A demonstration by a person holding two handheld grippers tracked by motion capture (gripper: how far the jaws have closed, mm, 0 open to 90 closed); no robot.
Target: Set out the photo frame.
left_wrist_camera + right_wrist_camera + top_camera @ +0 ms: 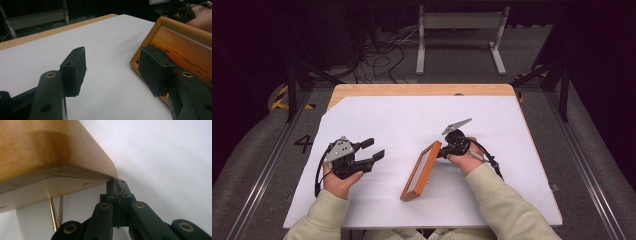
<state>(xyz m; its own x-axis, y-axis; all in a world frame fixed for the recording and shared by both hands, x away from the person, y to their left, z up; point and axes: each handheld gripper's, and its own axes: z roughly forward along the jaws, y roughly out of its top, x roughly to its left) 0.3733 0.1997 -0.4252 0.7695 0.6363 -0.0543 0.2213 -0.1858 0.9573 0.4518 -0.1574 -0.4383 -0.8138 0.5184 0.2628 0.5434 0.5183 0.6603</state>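
Observation:
A wooden picture frame stands tilted on the white table top, its orange picture facing my left side. My right gripper is shut, its closed tips touching the frame's rounded far corner from behind. I cannot see anything between its jaws. A thin brass stand leg reaches down from the frame's back. My left gripper is held open a short way left of the frame, with nothing between its jaws.
The table's wooden far edge shows beyond the white sheet. On the floor behind it are a grey metal stand and loose cables. Rails run along both sides of the table.

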